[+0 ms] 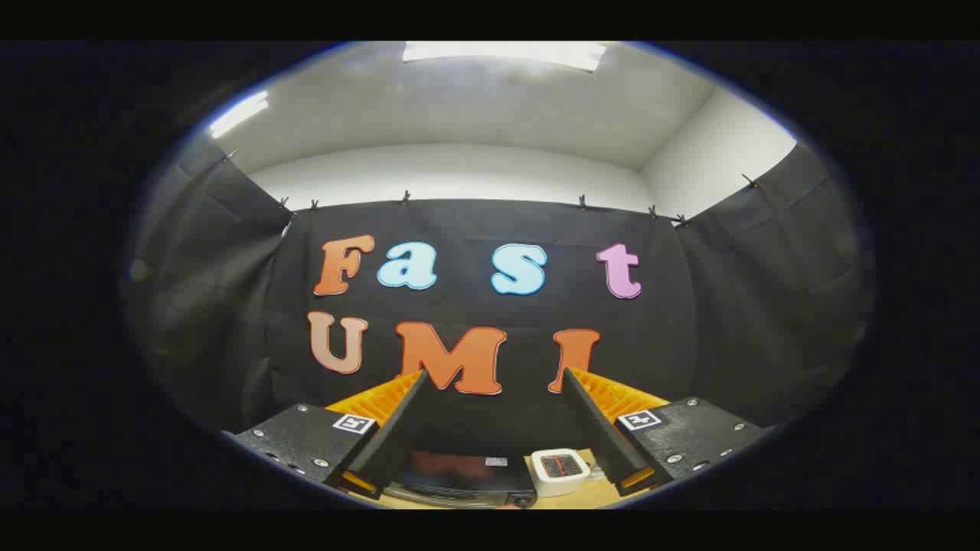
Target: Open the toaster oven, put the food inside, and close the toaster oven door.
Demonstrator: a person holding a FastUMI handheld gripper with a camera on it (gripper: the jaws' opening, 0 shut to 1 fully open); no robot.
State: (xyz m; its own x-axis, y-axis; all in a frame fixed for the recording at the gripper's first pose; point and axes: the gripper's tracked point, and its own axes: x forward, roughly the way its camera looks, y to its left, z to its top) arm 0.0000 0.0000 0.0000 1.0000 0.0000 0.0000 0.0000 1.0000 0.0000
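My gripper (494, 379) is held high and level, its two orange-and-black fingers (398, 417) spread wide apart with nothing between them. Far below, between the finger bases, the black toaster oven (459, 478) sits on the wooden table (566, 501); only its top and upper front show, and I cannot tell whether its door is down. I cannot pick out the food from here.
A small white timer (560, 468) with a dark face stands on the table just right of the oven. The black cloth wall (475, 229) hangs behind the table and wraps round both sides, with a white wall and ceiling lights above it.
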